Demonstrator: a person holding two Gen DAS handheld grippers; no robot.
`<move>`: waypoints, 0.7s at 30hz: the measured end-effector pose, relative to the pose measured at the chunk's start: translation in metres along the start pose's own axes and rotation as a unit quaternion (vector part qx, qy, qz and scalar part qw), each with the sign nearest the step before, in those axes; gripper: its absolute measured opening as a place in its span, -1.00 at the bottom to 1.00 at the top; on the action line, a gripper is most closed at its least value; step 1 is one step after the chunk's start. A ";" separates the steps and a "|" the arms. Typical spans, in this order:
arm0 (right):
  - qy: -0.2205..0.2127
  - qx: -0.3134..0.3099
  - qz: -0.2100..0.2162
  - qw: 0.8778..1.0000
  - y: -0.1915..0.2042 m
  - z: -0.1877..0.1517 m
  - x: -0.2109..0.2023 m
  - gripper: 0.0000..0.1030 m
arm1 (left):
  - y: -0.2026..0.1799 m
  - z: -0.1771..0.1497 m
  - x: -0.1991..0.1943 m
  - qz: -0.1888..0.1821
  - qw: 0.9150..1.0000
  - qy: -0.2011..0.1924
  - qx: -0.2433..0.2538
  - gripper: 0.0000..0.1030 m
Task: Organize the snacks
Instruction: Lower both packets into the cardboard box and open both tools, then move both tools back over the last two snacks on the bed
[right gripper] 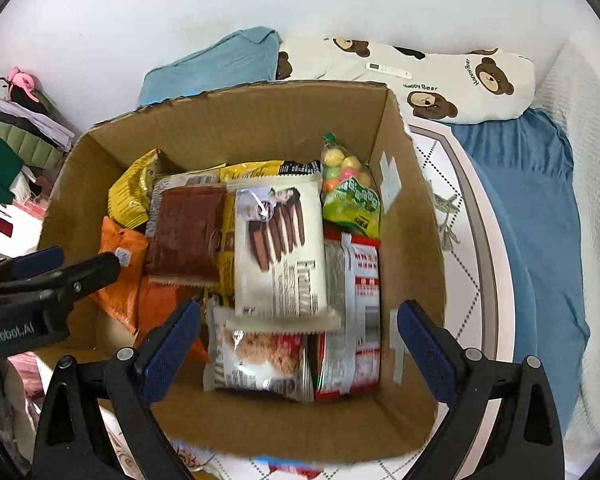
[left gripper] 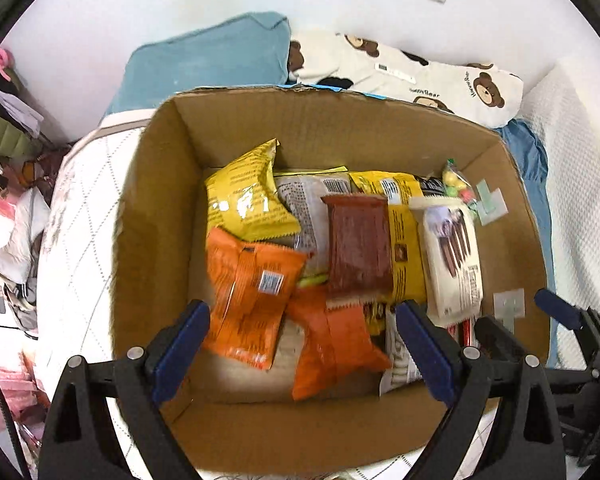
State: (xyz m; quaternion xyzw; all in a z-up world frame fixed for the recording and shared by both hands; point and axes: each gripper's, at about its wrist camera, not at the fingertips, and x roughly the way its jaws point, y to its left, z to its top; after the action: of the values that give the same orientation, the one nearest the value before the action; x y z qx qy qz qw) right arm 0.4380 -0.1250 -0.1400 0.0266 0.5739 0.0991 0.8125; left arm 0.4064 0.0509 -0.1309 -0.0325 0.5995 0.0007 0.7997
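Observation:
An open cardboard box (left gripper: 152,208) (right gripper: 416,240) sits on a bed and holds several snack packets. In the left wrist view I see a yellow bag (left gripper: 248,196), two orange packets (left gripper: 248,292), a brown bar (left gripper: 358,246) and a white wafer pack (left gripper: 452,256). The right wrist view adds a green candy-ball bag (right gripper: 350,188), a red-and-silver packet (right gripper: 352,312) and a white bun packet (right gripper: 256,360). My left gripper (left gripper: 302,344) hangs open and empty above the box's left side. My right gripper (right gripper: 300,344) hangs open and empty above its right side.
The box stands on a white patterned quilt (right gripper: 464,216). A bear-print pillow (right gripper: 460,76), a light blue pillow (left gripper: 204,64) and a blue sheet (right gripper: 540,208) lie behind and to the right. Clothes are piled at the left (left gripper: 8,128).

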 end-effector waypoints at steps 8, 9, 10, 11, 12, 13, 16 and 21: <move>-0.060 -0.015 -0.015 0.998 0.009 -0.033 -0.048 0.95 | 0.000 -0.034 -0.039 -0.002 0.998 -0.060 -0.015 0.85; -0.066 -0.016 -0.017 0.998 0.010 -0.037 -0.054 0.95 | 0.001 -0.037 -0.043 -0.002 0.998 -0.067 -0.015 0.85; -0.072 -0.015 -0.016 0.997 0.010 -0.040 -0.059 0.95 | 0.001 -0.041 -0.049 -0.001 0.997 -0.074 -0.014 0.85; -0.078 -0.013 -0.015 0.997 0.010 -0.044 -0.066 0.95 | 0.000 -0.045 -0.053 0.000 0.997 -0.080 -0.012 0.85; -0.084 -0.012 -0.015 0.996 0.010 -0.048 -0.072 0.95 | -0.001 -0.049 -0.059 0.001 0.996 -0.086 -0.012 0.85; -0.090 -0.013 -0.016 0.996 0.011 -0.051 -0.077 0.95 | -0.001 -0.053 -0.064 0.002 0.996 -0.093 -0.011 0.85; -0.113 -0.015 -0.019 0.993 0.013 -0.064 -0.097 0.95 | -0.003 -0.068 -0.081 0.007 0.993 -0.116 -0.007 0.85; -0.149 -0.021 -0.024 0.988 0.018 -0.085 -0.131 0.95 | -0.005 -0.090 -0.107 0.012 0.989 -0.150 0.000 0.85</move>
State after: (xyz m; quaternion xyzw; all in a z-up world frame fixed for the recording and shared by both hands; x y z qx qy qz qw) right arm 0.3136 -0.1382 -0.0447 0.0105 0.4447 0.0862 0.8914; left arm 0.2907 0.0452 -0.0530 -0.0245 0.4728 0.0150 0.8807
